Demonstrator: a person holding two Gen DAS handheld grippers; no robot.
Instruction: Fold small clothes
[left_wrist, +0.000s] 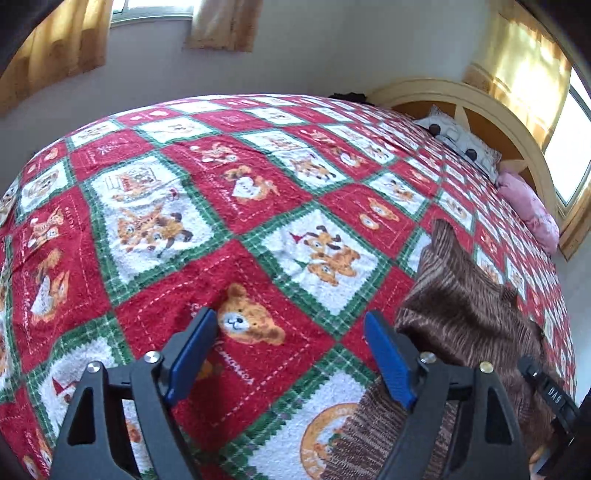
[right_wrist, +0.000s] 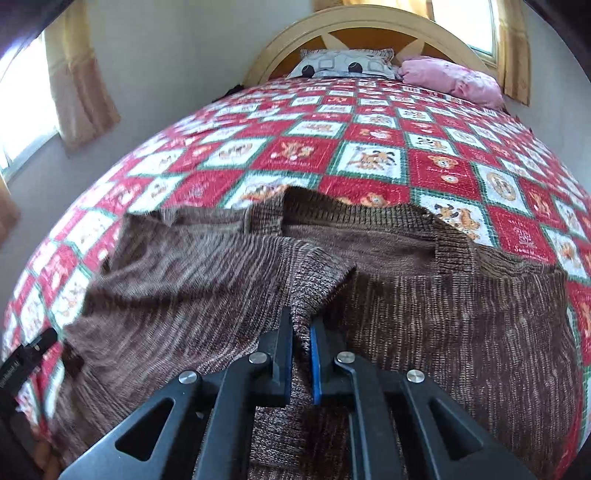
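Note:
A brown knitted sweater (right_wrist: 424, 317) lies spread on the bed's red, white and green patchwork quilt (right_wrist: 369, 162). My right gripper (right_wrist: 301, 325) is shut on a raised fold of that sweater, with the knit pinched between its blue pads. In the left wrist view the same sweater (left_wrist: 461, 306) sits at the lower right, partly bunched. My left gripper (left_wrist: 291, 325) hovers open over the quilt (left_wrist: 221, 206) just left of the sweater, with only a teddy-bear square between its fingers. Its right finger (left_wrist: 388, 354) is close to the sweater's edge.
A patterned white pillow (right_wrist: 343, 64) and a pink pillow (right_wrist: 454, 79) lie against the cream headboard (right_wrist: 362, 22). Curtained windows (right_wrist: 22, 96) flank the bed. The other gripper's black body (left_wrist: 550, 395) shows at the right edge of the left wrist view.

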